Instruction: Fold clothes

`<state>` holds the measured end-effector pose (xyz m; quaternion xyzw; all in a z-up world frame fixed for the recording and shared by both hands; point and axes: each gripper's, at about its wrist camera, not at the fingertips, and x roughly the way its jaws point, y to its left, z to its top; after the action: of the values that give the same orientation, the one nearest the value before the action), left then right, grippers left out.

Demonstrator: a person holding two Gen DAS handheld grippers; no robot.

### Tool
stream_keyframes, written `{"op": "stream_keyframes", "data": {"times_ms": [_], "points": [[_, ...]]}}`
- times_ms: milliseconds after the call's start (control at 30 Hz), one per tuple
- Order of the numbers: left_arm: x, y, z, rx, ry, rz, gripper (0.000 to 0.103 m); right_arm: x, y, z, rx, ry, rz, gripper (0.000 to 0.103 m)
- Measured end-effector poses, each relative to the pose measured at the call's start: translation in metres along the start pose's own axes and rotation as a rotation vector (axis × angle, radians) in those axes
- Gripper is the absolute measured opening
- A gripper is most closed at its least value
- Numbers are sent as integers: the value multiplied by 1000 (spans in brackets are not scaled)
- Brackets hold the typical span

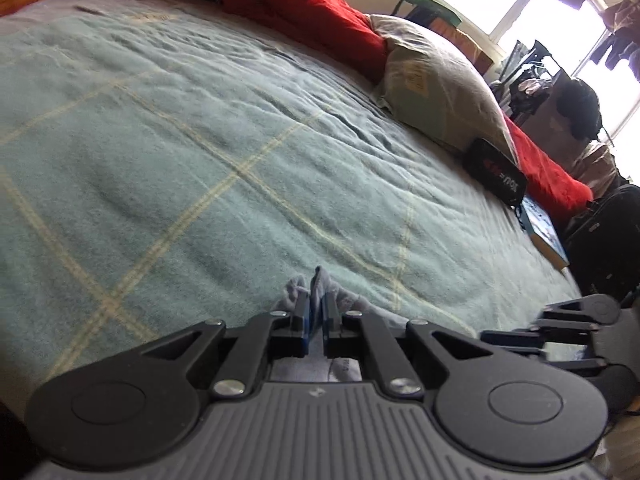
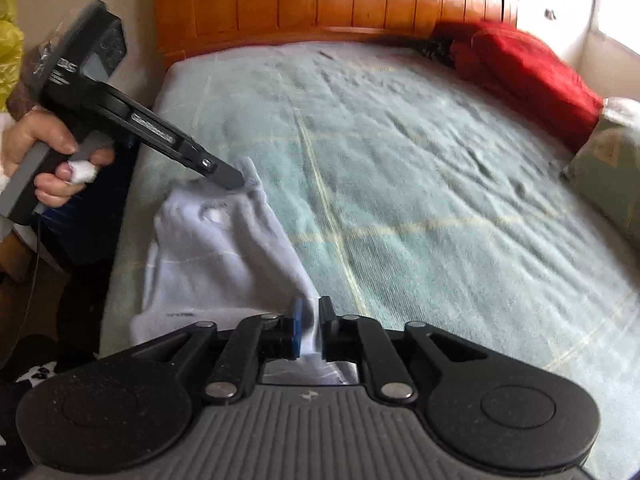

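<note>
A garment (image 2: 224,252) lies on the blanket (image 2: 400,168) near the bed's left edge, as the right wrist view has it. The left claw (image 2: 236,178) pinches its far end; the right claw (image 2: 308,320) has its near end between the fingers. The headboard (image 2: 320,0) stands behind. A bolster (image 1: 304,4) and a pillow (image 1: 436,84) lie along the right side, with a case (image 1: 496,172) just before the pillow.

Both claws — left claw (image 2: 236,178), right claw (image 2: 308,312) — pinch the pale garment (image 2: 216,252).
</note>
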<state>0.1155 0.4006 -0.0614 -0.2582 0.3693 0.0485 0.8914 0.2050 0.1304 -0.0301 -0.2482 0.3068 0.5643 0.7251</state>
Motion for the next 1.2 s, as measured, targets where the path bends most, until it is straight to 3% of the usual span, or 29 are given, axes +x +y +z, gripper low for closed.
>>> {"op": "stream_keyframes", "data": {"times_ms": [133,200,267,333,367,400,433,733,1200], "points": [[-13,-7,0,49,-25,76,13,-14,33,-6,-79,-1,96,23],[-18,-16,-2,93,-23,85,22,-15,50,-13,-128,27,136,30],[-20,-27,-5,145,-11,106,39,-7,63,-21,-177,65,136,33],[-21,-38,-9,205,4,129,45,1,70,-27,-217,92,115,32],[-20,-41,-11,221,11,134,46,-1,70,-28,-217,93,118,25],[-20,-43,-12,234,18,137,47,-2,70,-29,-217,95,121,11],[-20,-46,-13,246,25,139,49,-4,70,-30,-216,96,125,8],[-19,-43,-14,198,25,98,54,-18,65,-35,-232,109,97,3],[-13,-48,-26,219,50,98,59,-23,69,-44,-193,170,194,2]]}}
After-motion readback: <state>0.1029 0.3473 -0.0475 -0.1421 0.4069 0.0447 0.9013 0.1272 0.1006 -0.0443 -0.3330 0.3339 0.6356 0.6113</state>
